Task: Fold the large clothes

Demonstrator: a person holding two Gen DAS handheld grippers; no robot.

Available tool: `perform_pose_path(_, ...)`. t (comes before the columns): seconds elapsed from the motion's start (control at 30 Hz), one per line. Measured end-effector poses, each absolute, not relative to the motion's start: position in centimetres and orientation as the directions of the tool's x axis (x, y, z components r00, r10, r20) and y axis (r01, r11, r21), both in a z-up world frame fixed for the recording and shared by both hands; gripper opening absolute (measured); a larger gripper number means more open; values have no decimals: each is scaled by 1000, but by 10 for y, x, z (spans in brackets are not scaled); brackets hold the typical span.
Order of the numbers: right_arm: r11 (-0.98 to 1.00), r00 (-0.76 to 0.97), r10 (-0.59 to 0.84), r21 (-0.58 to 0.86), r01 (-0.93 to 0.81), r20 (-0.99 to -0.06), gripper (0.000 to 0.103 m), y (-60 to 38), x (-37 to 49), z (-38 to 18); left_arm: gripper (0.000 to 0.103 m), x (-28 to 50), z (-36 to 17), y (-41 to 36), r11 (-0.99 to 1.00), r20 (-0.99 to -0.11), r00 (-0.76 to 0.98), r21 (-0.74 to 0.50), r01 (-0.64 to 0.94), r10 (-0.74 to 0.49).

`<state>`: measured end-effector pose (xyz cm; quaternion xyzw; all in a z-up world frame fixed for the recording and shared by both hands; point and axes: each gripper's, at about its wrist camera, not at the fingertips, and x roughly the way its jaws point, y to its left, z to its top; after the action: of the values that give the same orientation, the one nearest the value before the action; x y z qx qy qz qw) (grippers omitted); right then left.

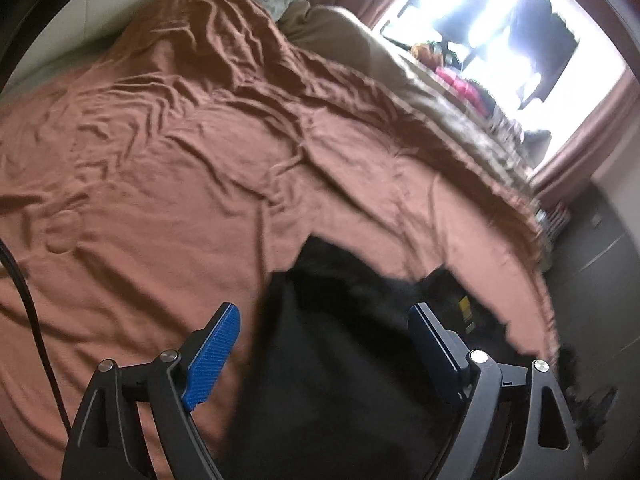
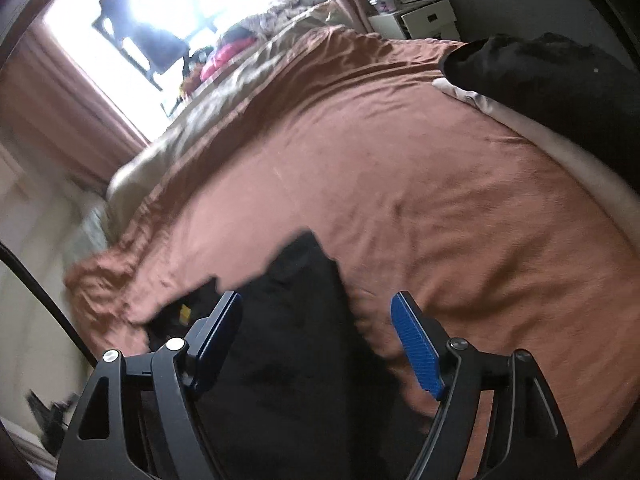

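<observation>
A black garment (image 1: 340,360) lies rumpled on the brown bed sheet (image 1: 160,160), near the bed's edge. It carries a small yellow tag (image 1: 464,304). My left gripper (image 1: 324,312) hovers over it, open, with blue pads wide apart and clear of the cloth. In the right wrist view the same black garment (image 2: 292,340) lies on the brown sheet (image 2: 440,180), its yellow tag (image 2: 185,312) at the left. My right gripper (image 2: 317,298) is open above it, and its pads press on nothing.
A bright window (image 2: 160,4) with pink curtains (image 2: 72,112) stands behind the bed. Mixed clothes (image 2: 240,48) pile along the far side. A white drawer unit (image 2: 424,20) sits by the bed corner. Another dark cloth mass (image 2: 540,76) lies at the right. A black cable (image 1: 24,300) hangs left.
</observation>
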<state>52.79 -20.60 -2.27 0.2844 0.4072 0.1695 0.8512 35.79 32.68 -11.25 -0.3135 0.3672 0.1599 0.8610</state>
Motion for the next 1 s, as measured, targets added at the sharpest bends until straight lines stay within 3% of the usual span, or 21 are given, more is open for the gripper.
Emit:
perform_pose_path(0.03,794,603,512,604,-60,-613,76,-206,527,-24,86,355,-119,327,761,-749,661,-401,-509,47)
perform_pose_path(0.1,829,568,492,555,-73,-659,76,-202,525,-27,73,350,-133,327,774,-780,625,-374,-511,36)
perform_pose_path(0.27,876,485,460,469,-113,-744,75,-187,518,-36,67,340,-163,326,782,-824,567,-357,-511,-6)
perform_pose_path(0.43,877,453,470,459,-143,-757,75,-183,519,-40,47,344,-178,319,804,-840,541,-345,-484,-35)
perform_pose_path(0.53,872,452,481,461,-162,-751,72,-180,526,-34,31,352,-176,316,823,-838,545,-329,-462,-29)
perform_pose_path(0.6,868,442,492,462,-183,-750,70,-176,533,-32,15,360,-172,313,839,-840,543,-298,-455,-4)
perform_pose_path(0.67,867,432,495,458,-196,-753,57,-171,542,-33,4,367,-170,312,849,-840,543,-280,-449,10)
perform_pose_path(0.73,860,422,509,463,-213,-750,21,-164,552,-33,3,373,-165,309,861,-836,548,-254,-440,34)
perform_pose_path(0.8,867,436,497,439,-235,-750,4,-160,560,-34,2,377,-158,305,873,-827,559,-228,-430,59)
perform_pose_path(1.0,892,547,446,401,-208,-708,0,-172,552,-23,2,392,-145,303,889,-809,582,-202,-411,85)
